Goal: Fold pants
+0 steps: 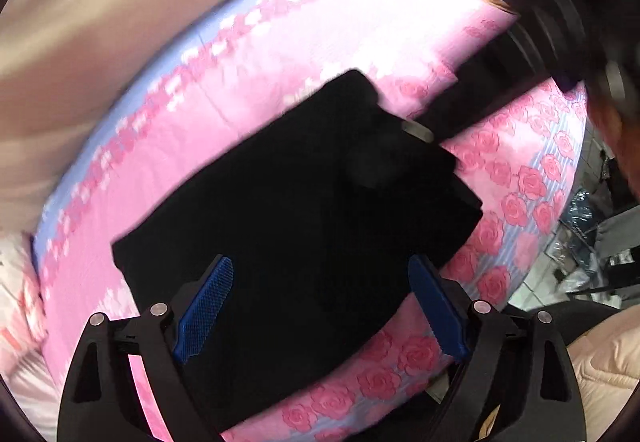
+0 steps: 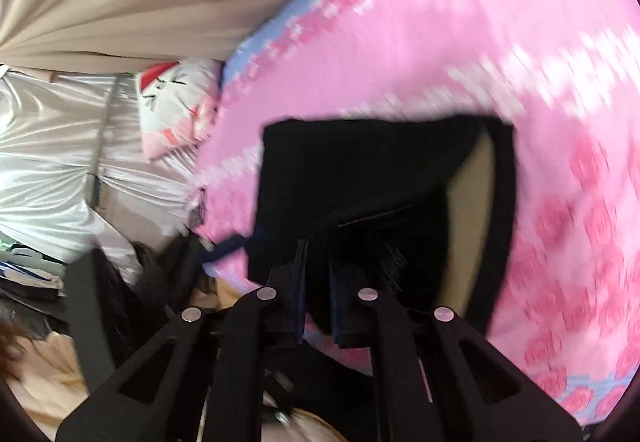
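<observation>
Across the middle of both frames, black pants (image 1: 296,210) lie partly folded on the pink rose-print bed cover (image 1: 312,26). Left gripper (image 1: 320,306) hovers over their lower edge, jaws spread wide, empty. Right gripper (image 2: 318,294), jaws clenched on the pants' near edge, fabric lifted.

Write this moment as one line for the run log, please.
task: fold pants | left gripper: open above black pants | right gripper: shut on pants edge | surface: pink rose bedspread
</observation>
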Tool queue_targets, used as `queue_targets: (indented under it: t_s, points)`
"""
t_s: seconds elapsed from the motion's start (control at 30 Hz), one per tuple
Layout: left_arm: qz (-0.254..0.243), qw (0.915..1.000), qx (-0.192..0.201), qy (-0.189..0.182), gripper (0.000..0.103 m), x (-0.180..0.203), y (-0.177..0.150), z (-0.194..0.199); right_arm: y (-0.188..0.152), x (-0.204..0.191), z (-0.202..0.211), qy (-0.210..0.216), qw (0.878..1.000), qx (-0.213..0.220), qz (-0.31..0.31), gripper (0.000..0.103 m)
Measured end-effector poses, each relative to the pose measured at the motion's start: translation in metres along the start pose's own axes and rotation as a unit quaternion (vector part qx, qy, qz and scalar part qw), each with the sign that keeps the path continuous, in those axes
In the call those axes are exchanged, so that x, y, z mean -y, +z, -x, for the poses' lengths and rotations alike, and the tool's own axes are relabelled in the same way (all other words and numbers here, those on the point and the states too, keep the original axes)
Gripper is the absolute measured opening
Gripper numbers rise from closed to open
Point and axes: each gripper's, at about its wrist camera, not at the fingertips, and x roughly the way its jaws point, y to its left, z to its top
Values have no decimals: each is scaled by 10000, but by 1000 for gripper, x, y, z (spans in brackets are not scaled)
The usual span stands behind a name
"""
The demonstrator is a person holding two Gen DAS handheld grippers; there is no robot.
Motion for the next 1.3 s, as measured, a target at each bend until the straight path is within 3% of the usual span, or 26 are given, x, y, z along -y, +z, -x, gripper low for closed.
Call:
queue_targets:
  t_s: [0.13,0.17,0.27,0.33,0.4,0.43,0.47,0.5,0.57,0.63,0.77,0.97,1.1,1.17,1.2,1.27,1.3]
  points:
    - [-348,9984,444,-45,87,10,6,14,25,-11,-5,49,9999,-19,85,8]
    - [-450,9974,555,96,87,14,7,16,29,-14,-11,177,9998,-89,62,8]
    - [-482,9966,360,559,87,16,14,1,30,-22,-18,435,9985,-289,133,8]
    - [-206,9979,214,567,85,6,17,-11,30,-19,-14,545,9982,-253,-14,11]
    - [19,9983,193,548,53,-3,19,-18,30,-7,-6,298,9994,-105,-152,18]
    - [164,9988,56,461,25,-10,20,-26,30,4,2,213,9992,40,-345,19]
    - [370,9989,-125,276,7,-19,20,-37,28,13,10,240,9985,169,-471,24]
    - [608,9978,-245,53,7,-28,19,-45,23,23,24,104,9976,378,-574,37]
    - [883,9957,-258,-99,7,-41,14,-49,10,38,44,-459,9957,572,-566,41]
    - [896,9957,-208,-66,7,-45,12,-48,-4,50,45,-760,9951,338,-528,41]
    - [993,9948,-151,-167,7,-47,12,-43,-24,54,7,-1191,9922,-266,-273,41]
    - [1023,9944,-136,-240,8,-51,11,-39,-7,47,-30,-1081,9936,-222,-233,40]
    - [969,9949,-126,-266,9,-52,12,-38,-4,25,-23,-1115,9935,-205,110,39]
    - [953,9950,-128,-271,9,-51,12,-38,-4,29,-28,-1394,9896,-322,178,39]
    - [952,9950,-125,-267,9,-51,11,-39,-3,35,-33,-1574,9866,-401,131,36]
    - [989,9946,-134,-290,9,-51,10,-41,-3,35,-39,-1466,9884,-395,94,34]
    - [997,9945,-134,-287,9,-51,9,-41,-3,34,-43,-1453,9885,-390,156,9]
